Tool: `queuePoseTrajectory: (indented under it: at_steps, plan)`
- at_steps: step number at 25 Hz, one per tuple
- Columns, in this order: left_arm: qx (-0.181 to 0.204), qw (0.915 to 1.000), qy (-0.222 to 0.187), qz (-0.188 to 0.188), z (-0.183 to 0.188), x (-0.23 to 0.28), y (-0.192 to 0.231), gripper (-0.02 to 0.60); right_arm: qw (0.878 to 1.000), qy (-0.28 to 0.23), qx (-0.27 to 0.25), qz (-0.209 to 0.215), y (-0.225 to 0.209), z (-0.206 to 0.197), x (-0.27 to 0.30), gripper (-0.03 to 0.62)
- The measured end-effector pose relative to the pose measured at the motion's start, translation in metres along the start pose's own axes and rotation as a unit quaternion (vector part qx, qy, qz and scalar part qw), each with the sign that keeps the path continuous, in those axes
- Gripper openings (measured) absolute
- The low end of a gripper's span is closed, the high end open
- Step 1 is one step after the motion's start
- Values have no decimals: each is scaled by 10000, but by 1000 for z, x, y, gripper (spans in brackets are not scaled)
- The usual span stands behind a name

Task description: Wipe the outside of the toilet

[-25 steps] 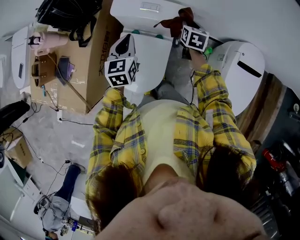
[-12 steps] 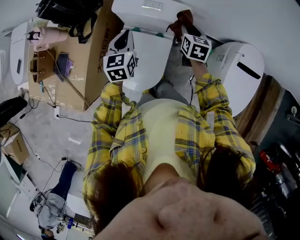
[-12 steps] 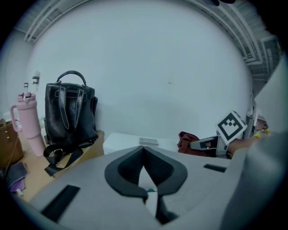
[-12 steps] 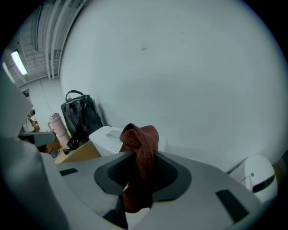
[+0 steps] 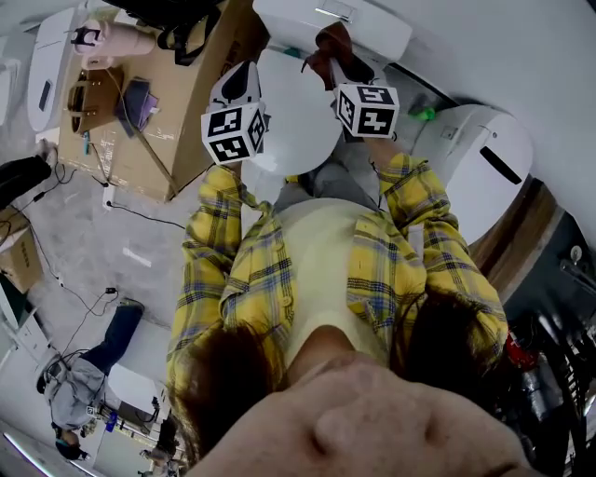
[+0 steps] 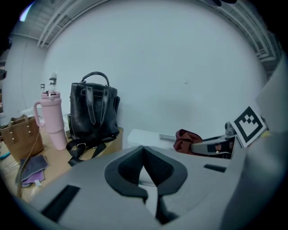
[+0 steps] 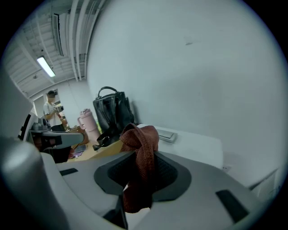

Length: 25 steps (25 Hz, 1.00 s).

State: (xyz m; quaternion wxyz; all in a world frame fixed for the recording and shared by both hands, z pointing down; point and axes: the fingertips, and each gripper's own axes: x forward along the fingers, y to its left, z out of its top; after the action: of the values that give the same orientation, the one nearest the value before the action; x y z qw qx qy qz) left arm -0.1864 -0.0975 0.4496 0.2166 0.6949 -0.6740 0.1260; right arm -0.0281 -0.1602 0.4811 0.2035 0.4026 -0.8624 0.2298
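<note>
- Two grippers are hovering over the white toilet (image 5: 296, 116), whose lid is lying closed.
- Right gripper (image 7: 143, 173) is pinching a dark red cloth (image 7: 140, 143) between its jaws, holding it near the tank (image 7: 193, 141).
- Left gripper (image 6: 144, 157) is holding nothing, its jaws pressed together, above the lid.
- Black bag (image 6: 92, 112) and pink tumbler (image 6: 51, 117) are standing on a cardboard box (image 5: 177, 112) beside the toilet.

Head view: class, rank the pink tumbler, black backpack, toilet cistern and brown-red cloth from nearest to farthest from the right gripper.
1. Brown-red cloth, clamped in the jaws of the right gripper.
2. Toilet cistern, just beyond, at the top.
3. Black backpack, upper left.
4. Pink tumbler, farther left still.
</note>
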Motion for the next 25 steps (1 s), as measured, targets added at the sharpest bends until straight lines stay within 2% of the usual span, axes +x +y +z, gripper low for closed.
queuePoseTrajectory:
  at_steps: [10, 18, 25]
  plan:
    - [-197, 9983, 38, 555, -13, -8, 41, 2, 9945, 154, -779, 677, 65, -9, 59, 124]
    - [-254, 9969, 35, 742, -16, -4, 57, 2, 9884, 425, -1240, 766, 78, -35, 107, 124]
    - [-304, 9966, 106, 765, -24, 0, 59, 3, 9838, 489, -1553, 756, 83, -33, 133, 124]
